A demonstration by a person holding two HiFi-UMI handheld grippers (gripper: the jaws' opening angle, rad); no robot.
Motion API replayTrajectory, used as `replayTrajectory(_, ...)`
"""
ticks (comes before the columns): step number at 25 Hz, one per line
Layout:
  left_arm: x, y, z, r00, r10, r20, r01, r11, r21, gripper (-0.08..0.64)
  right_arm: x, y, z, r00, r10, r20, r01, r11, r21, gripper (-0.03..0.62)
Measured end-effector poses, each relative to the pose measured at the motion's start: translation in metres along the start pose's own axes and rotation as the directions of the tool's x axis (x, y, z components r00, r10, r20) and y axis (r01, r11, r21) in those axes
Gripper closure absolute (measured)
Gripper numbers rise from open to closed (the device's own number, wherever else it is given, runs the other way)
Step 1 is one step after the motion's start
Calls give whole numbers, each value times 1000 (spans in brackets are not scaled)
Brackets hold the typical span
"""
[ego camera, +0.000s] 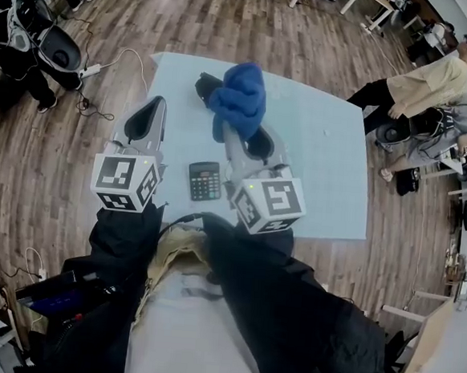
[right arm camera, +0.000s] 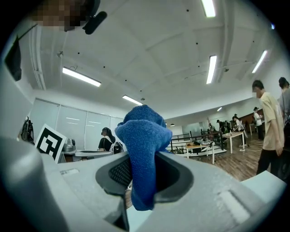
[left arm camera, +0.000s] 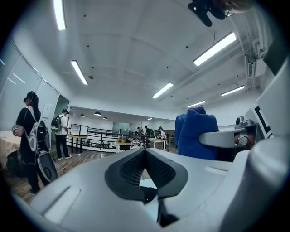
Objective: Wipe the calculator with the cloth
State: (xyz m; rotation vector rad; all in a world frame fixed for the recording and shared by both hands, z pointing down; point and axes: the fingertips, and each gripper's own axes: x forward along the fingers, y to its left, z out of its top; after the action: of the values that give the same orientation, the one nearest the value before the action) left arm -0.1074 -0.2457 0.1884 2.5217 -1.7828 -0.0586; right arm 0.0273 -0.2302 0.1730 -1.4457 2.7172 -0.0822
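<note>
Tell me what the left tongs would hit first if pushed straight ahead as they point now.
Nothing close, it seems: the left tongs aim into the open room. The fluffy blue cloth in the right tongs sits off to their right, outside that line. Depth is uncertain.

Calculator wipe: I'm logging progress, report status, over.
Left tongs shut, empty, pointing up. Right tongs shut on blue cloth, held up. Calculator flat on table between both, nothing covering it.
</note>
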Motion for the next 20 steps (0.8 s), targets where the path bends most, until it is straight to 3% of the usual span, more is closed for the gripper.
replayTrajectory(20,-2,-5,-8,1000,10,-14,-9,999,35,558,-3,-2,-3,1000,5,2,-5,1000,20,488)
